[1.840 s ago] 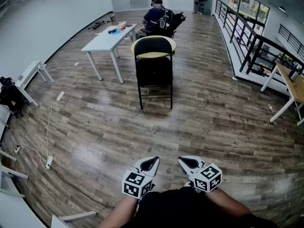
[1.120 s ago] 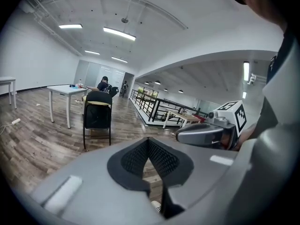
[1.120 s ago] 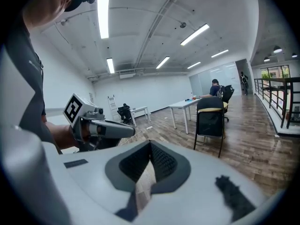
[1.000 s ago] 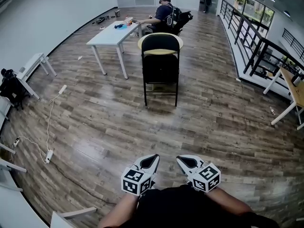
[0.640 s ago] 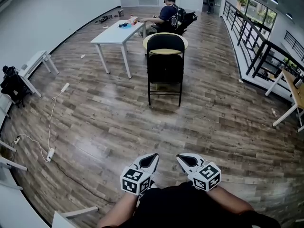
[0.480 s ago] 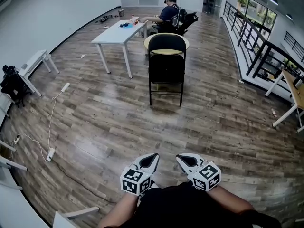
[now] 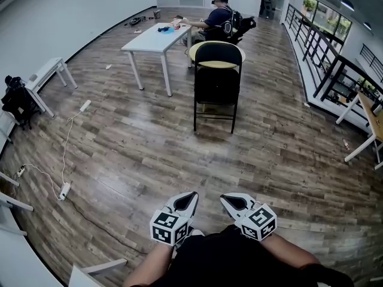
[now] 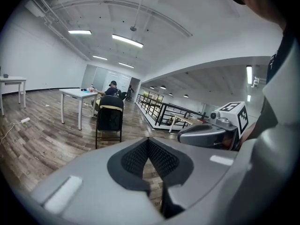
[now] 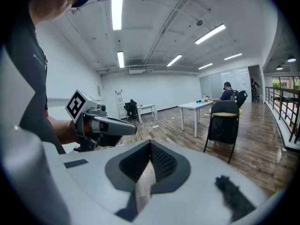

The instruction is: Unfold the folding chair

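A black folding chair (image 7: 216, 85) stands upright on the wood floor, some way ahead of me, its seat flat against the back. It also shows small in the left gripper view (image 8: 109, 121) and the right gripper view (image 9: 223, 123). My left gripper (image 7: 190, 194) and right gripper (image 7: 222, 197) are held side by side close to my body, both shut with nothing between the jaws. Both are far short of the chair. The jaw tips meet in the left gripper's own view (image 8: 148, 139) and in the right gripper's own view (image 9: 150, 143).
A round yellow-topped table (image 7: 234, 51) stands right behind the chair, a white table (image 7: 157, 39) to its left. A person (image 7: 222, 21) sits beyond. A black railing (image 7: 323, 52) runs along the right, a cable with a power strip (image 7: 63, 190) lies at left.
I have walked towards the chair: it sits nearer and larger in the head view. Both grippers keep their place in front of my body, still shut.
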The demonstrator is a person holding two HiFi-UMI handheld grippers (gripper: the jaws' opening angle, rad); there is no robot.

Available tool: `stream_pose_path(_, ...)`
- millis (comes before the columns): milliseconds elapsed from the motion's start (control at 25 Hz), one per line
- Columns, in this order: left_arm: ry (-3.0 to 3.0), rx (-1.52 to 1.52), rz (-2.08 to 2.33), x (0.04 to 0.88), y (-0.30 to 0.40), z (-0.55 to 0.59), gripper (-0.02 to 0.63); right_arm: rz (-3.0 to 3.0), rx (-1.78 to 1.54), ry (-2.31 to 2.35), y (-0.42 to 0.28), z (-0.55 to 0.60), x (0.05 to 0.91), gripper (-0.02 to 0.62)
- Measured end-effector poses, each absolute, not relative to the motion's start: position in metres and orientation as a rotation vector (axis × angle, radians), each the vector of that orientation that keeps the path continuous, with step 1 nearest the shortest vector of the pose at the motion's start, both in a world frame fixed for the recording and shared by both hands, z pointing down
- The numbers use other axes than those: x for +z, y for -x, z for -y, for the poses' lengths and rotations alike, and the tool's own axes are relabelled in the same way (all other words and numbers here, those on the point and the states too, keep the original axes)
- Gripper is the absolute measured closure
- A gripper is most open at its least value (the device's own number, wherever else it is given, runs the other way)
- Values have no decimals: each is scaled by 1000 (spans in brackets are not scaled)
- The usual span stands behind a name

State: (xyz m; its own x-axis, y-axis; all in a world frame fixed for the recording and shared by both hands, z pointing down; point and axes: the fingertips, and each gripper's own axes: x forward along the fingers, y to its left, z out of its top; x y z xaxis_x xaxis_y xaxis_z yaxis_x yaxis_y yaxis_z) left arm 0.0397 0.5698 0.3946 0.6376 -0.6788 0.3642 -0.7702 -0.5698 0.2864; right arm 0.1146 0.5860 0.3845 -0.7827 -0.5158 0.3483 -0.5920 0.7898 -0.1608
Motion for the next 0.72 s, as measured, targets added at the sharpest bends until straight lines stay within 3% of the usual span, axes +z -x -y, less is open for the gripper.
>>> stream_pose_path(720, -2353, 269, 1287, 398, 18, -595, 598, 2764, 321, -674, -50, -599, 380, 600)
